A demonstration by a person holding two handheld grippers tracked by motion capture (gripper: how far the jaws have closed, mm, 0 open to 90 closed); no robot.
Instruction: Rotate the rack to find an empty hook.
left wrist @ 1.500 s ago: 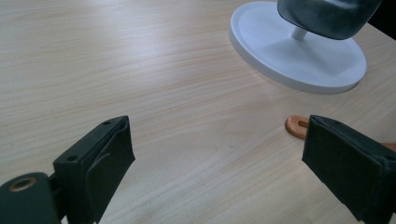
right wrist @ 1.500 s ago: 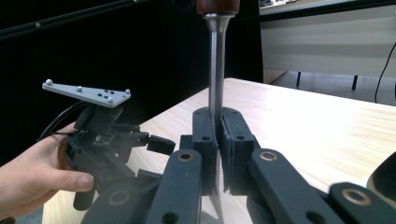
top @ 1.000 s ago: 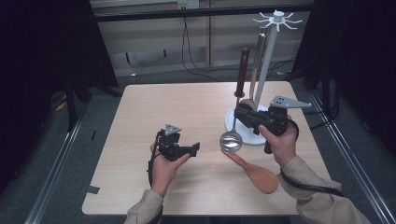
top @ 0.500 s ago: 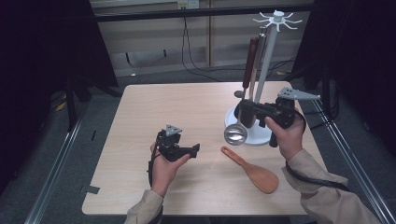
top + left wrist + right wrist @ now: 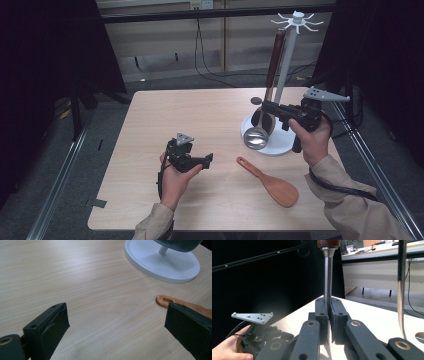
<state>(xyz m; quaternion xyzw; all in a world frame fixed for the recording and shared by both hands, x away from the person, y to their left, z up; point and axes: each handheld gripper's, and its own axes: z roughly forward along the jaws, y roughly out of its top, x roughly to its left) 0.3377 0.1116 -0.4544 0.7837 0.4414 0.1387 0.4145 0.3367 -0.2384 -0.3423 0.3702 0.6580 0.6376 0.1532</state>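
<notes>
Ladle (image 5: 260, 131) hangs upright in my right gripper (image 5: 270, 107), jaws clamped on its metal stem beside the white rack (image 5: 285, 75) at far right, ready for hooking, while my left gripper (image 5: 200, 160) waits wide open, empty.

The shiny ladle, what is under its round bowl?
Under the ladle bowl is the white round base of the utensil stand. The right gripper holds the ladle by its metal stem. The base beneath the bowl is covered.
</notes>
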